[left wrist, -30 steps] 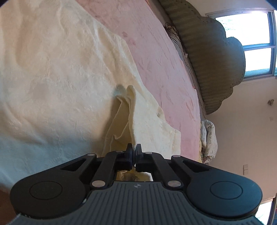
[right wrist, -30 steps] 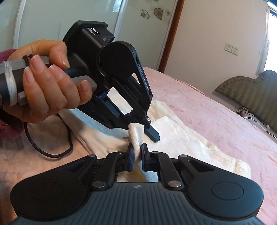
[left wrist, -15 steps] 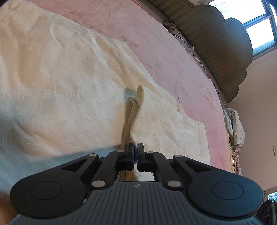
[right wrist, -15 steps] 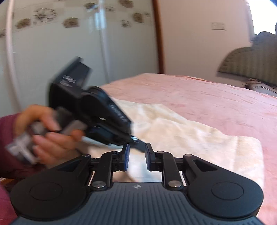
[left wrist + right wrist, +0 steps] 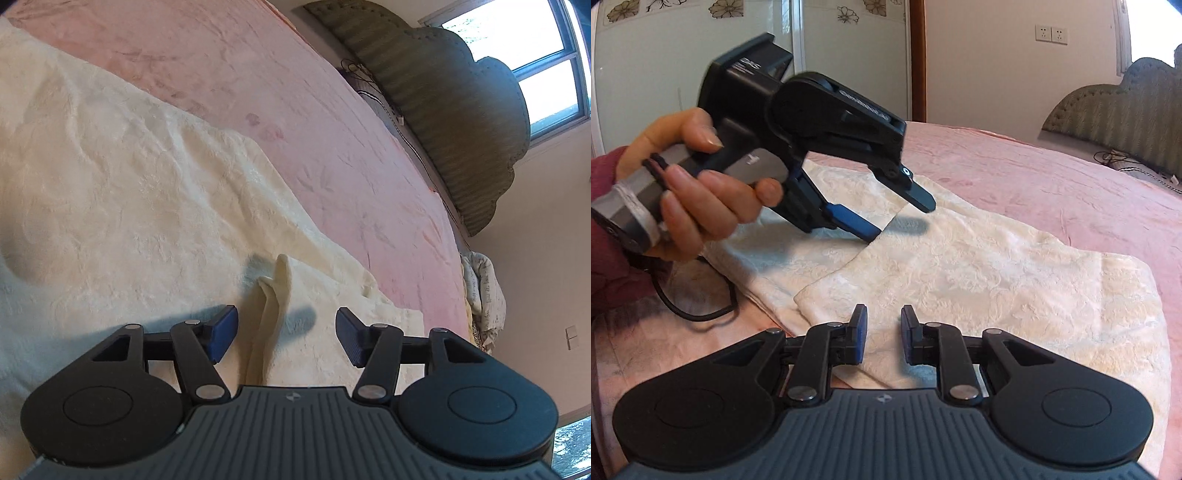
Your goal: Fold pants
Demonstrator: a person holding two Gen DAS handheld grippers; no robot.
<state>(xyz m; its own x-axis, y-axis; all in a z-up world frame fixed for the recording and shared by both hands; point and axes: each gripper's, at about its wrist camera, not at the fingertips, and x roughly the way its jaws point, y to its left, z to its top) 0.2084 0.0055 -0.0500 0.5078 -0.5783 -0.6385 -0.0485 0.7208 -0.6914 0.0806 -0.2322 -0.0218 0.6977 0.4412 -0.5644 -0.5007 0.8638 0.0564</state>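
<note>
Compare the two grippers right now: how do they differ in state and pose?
The left gripper is open wide, straddling a raised ridge of the pants; the right gripper is open less, with flat cloth between its fingers. The left gripper shows in both views, the right gripper only in its own. Both are open and hold nothing.

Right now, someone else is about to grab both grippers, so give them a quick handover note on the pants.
Left gripper: open, holding nothing, above a small pinched-up ridge of cloth.
Right gripper: open, empty, over the near edge of the fabric.
Pants: cream, lying on the pink bedspread, one layer folded over another with a visible fold edge.
Done: one fold laid down and let go.
Left: flatten the ridge, then probably fold again.
</note>
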